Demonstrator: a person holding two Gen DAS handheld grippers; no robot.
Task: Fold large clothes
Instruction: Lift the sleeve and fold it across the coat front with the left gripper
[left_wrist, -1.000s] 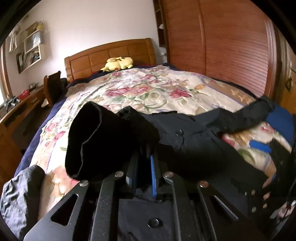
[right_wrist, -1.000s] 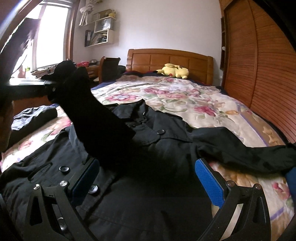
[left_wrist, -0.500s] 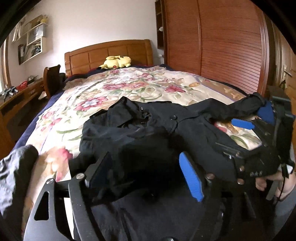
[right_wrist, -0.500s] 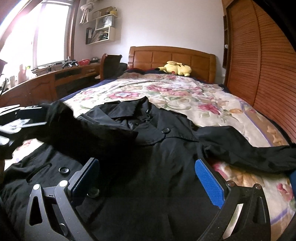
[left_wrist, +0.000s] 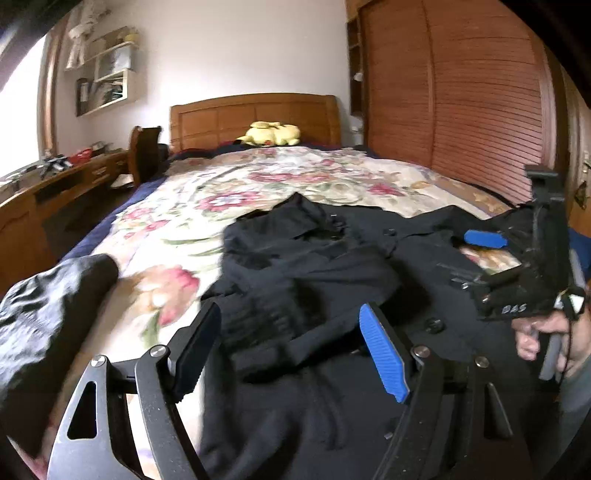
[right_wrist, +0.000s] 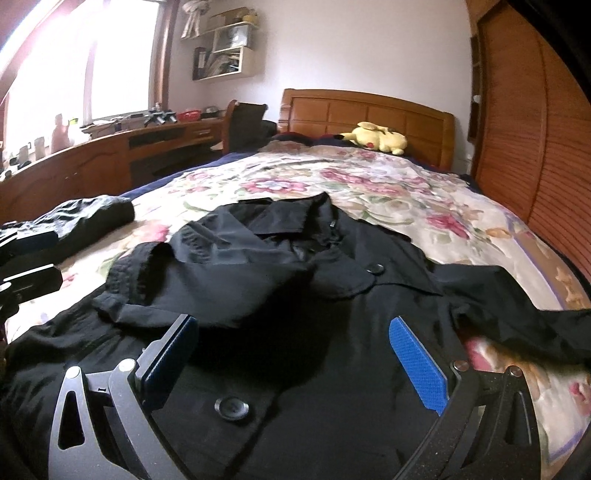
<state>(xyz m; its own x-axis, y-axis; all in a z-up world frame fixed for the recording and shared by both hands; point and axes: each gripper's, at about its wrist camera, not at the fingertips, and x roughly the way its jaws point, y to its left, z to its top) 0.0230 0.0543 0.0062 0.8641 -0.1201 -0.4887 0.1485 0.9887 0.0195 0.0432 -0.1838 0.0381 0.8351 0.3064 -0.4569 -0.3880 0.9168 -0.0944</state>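
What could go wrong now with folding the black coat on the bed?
1. The folded-in sleeve lies loose and bunched on the black coat; it may slip out of place.
2. The other sleeve is spread out toward the bed's edge and could slide off the floral bedspread.
3. Both the left gripper and right gripper are open and hold nothing.

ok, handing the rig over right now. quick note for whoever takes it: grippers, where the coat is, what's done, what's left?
Left gripper: open, nothing between the pads, low over the coat.
Right gripper: open, empty, over the coat's front.
Black coat: lies buttons up on the floral bedspread.
Done: left sleeve folded in across the chest.
Left: right sleeve lies out to the side; fold it in, then fold the body.
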